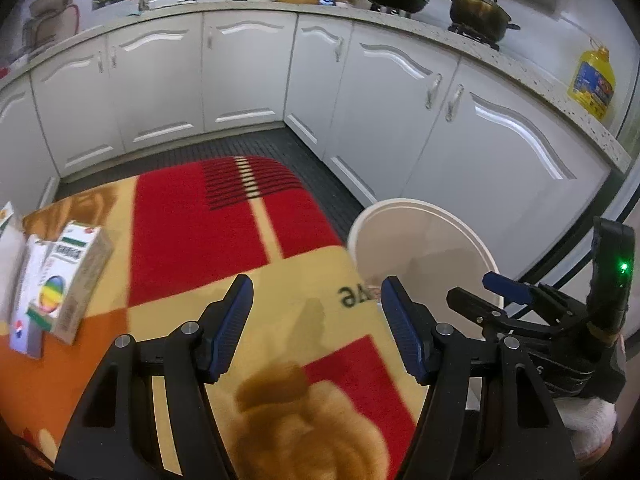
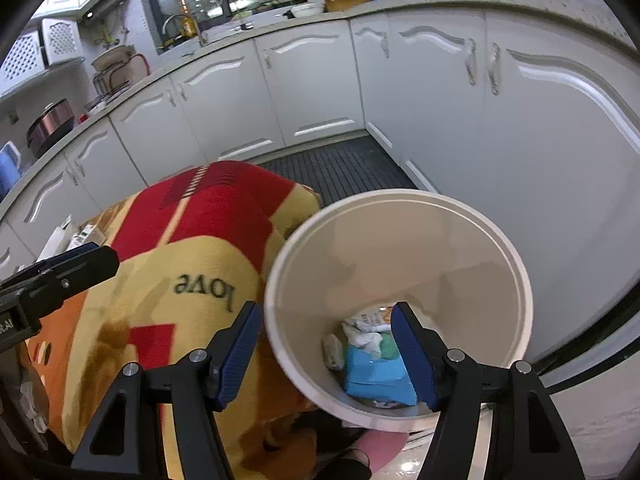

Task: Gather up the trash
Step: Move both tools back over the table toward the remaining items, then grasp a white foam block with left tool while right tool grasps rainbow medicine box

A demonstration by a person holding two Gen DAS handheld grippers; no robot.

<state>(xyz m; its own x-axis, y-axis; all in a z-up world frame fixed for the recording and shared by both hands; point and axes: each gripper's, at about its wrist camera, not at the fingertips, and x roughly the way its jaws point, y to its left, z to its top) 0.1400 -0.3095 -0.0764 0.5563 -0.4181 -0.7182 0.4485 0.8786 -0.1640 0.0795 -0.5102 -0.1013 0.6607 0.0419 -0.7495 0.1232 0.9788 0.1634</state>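
My left gripper (image 1: pixel 316 284) hangs open over the red, yellow and orange blanket (image 1: pixel 224 216) on the table, with nothing between its fingers. Two cardboard boxes (image 1: pixel 60 280) lie on the blanket at the far left. A white round bin (image 2: pixel 400 248) stands beside the table's right edge. My right gripper (image 2: pixel 326 310) is open above the bin's near rim, holding nothing. Inside the bin lie a blue box (image 2: pixel 376 376) and crumpled white and green wrappers (image 2: pixel 368 336). In the left wrist view the bin (image 1: pixel 420 240) and the right gripper (image 1: pixel 486 294) show at the right.
White kitchen cabinets (image 1: pixel 248 76) wrap around the back and right, close behind the bin. A dark ribbed floor mat (image 2: pixel 340 164) lies between them and the table. Pots (image 1: pixel 478 12) and a yellow oil bottle (image 1: pixel 592 80) stand on the counter. The left gripper (image 2: pixel 92 258) shows at the right wrist view's left edge.
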